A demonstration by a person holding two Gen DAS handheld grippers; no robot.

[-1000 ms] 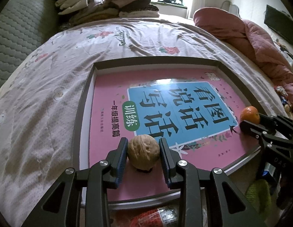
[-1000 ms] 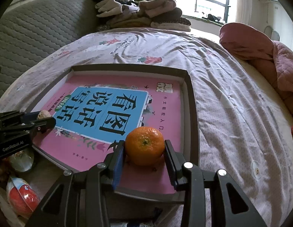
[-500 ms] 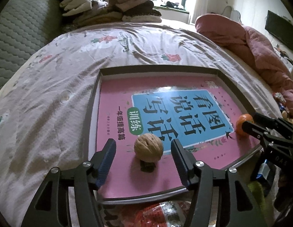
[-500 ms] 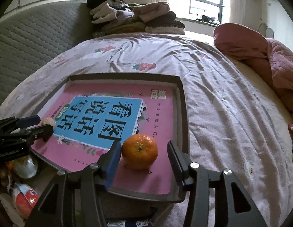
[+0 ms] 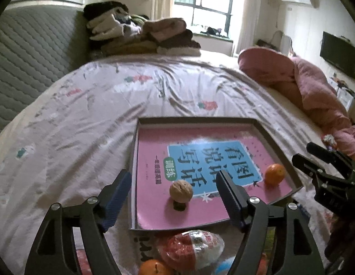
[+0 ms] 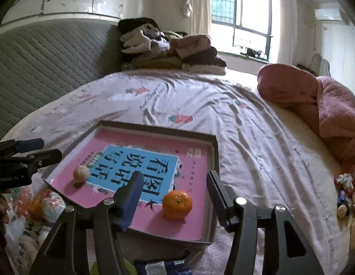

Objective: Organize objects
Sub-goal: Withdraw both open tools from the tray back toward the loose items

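My left gripper [image 5: 174, 192] has just been opening and stands spread, nothing between its jaws, the walnut [image 5: 180, 191] set down on the pink book [image 5: 200, 160] inside the grey tray [image 5: 278, 142]. My right gripper [image 6: 172, 191] has likewise just been opening, spread and empty above the orange [image 6: 177, 204] on the same book. Two pieces look placed; wrapped snacks [image 5: 191, 249] below the tray seem left to sort.

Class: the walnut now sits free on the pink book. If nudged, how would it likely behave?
The walnut is roundish, so it would probably roll across the glossy pink book. The tray's raised rim should likely stop it. Its shell looks hard, probably rigid.
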